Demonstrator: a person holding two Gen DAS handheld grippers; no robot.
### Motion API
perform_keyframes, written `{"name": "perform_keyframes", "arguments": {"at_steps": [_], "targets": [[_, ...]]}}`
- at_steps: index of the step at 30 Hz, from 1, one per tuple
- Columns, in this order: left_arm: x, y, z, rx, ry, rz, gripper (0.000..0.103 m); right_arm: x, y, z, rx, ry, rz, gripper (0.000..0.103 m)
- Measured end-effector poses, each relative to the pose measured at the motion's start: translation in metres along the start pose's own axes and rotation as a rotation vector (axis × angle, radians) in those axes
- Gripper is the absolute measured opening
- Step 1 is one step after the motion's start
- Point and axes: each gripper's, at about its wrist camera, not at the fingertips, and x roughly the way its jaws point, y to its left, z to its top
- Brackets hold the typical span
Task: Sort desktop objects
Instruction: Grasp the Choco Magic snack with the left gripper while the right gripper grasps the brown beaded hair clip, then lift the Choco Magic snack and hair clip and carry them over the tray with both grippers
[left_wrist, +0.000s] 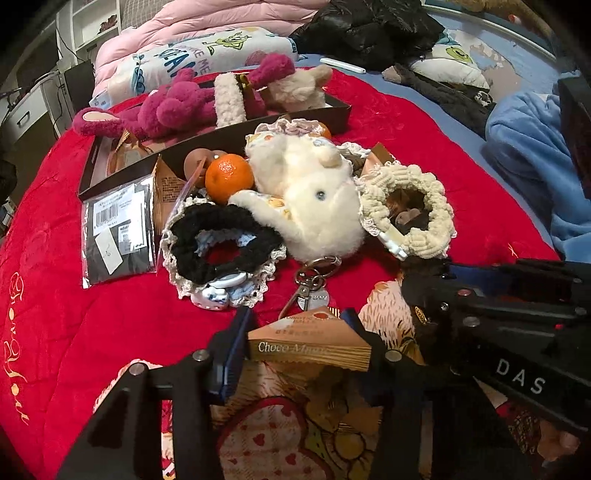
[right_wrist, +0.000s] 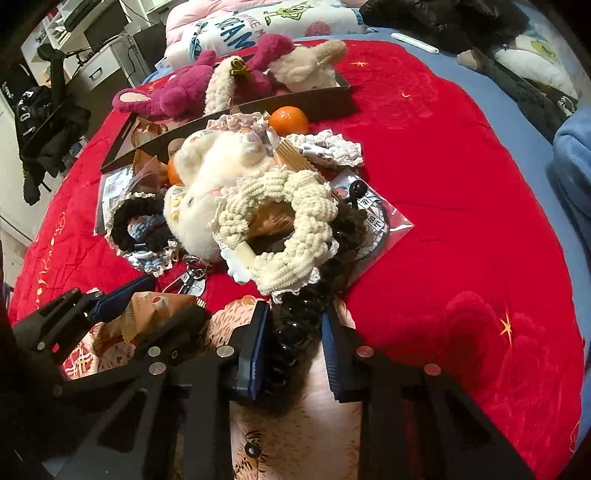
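Note:
My left gripper (left_wrist: 295, 318) is shut on a tan Choco snack packet (left_wrist: 310, 345), whose ends sit against the blue pads just above the red quilt (left_wrist: 110, 332). In the right wrist view, my right gripper (right_wrist: 295, 310) is shut on a black curly hair clip (right_wrist: 293, 332) that runs back under a cream crochet scrunchie (right_wrist: 280, 229). The two grippers work side by side, and the left one with its packet (right_wrist: 159, 310) shows at the lower left. Just ahead lies the pile: a white plush keyring (left_wrist: 314, 195), a black crochet scrunchie (left_wrist: 221, 240) and a tangerine (left_wrist: 229, 177).
A dark brown box (left_wrist: 337, 119) behind the pile holds a magenta plush (left_wrist: 166, 107) and a beige plush (left_wrist: 299, 88). A black barcode packet (left_wrist: 118, 225) lies at the left and a clear bag with a badge (right_wrist: 380, 225) at the right. Bedding and clothes ring the quilt.

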Motion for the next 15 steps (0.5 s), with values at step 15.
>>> {"name": "perform_keyframes", "arguments": {"at_steps": [15], "targets": [[-0.016, 0.017, 0.002, -0.096, 0.01, -0.064, 0.049, -0.002, -0.018, 0.004, 0.061, -0.001, 0.113, 0.022]]}}
